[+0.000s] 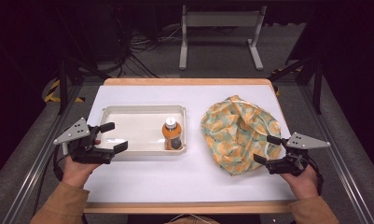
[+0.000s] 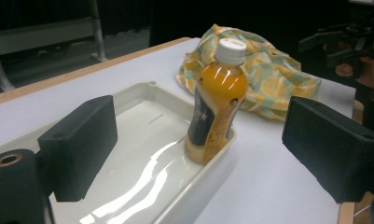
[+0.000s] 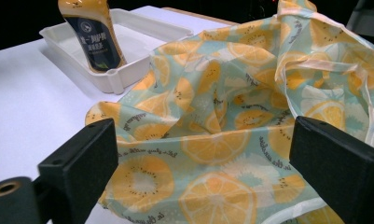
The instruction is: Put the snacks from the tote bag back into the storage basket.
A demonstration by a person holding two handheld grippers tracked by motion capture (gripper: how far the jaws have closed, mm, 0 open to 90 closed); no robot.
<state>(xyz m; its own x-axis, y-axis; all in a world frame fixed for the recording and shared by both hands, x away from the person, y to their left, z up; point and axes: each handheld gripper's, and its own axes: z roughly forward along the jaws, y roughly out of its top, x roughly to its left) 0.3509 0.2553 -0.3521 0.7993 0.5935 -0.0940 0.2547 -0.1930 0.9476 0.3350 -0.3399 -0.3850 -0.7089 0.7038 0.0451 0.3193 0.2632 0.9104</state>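
Observation:
A bottle of orange drink [image 1: 172, 134] with a white cap stands upright in the right end of a white tray [image 1: 128, 112]; the same bottle [image 2: 216, 100] and tray [image 2: 142, 93] show in the left gripper view, and the bottle [image 3: 91, 32] again in the right gripper view. A crumpled cloth bag [image 1: 238, 133] printed with orange slices lies right of the tray. My left gripper [image 1: 114, 136] is open at the tray's left end, holding nothing. My right gripper [image 1: 266, 149] is open at the bag's right edge, its jaws on either side of the fabric [image 3: 212, 140].
The white table top [image 1: 184, 177] has a wooden rim, with bare surface in front of the tray and bag. Beyond the far edge stand a metal frame [image 1: 219, 32] and cables on the floor. The person's hands and tan sleeves [image 1: 58, 205] enter from below.

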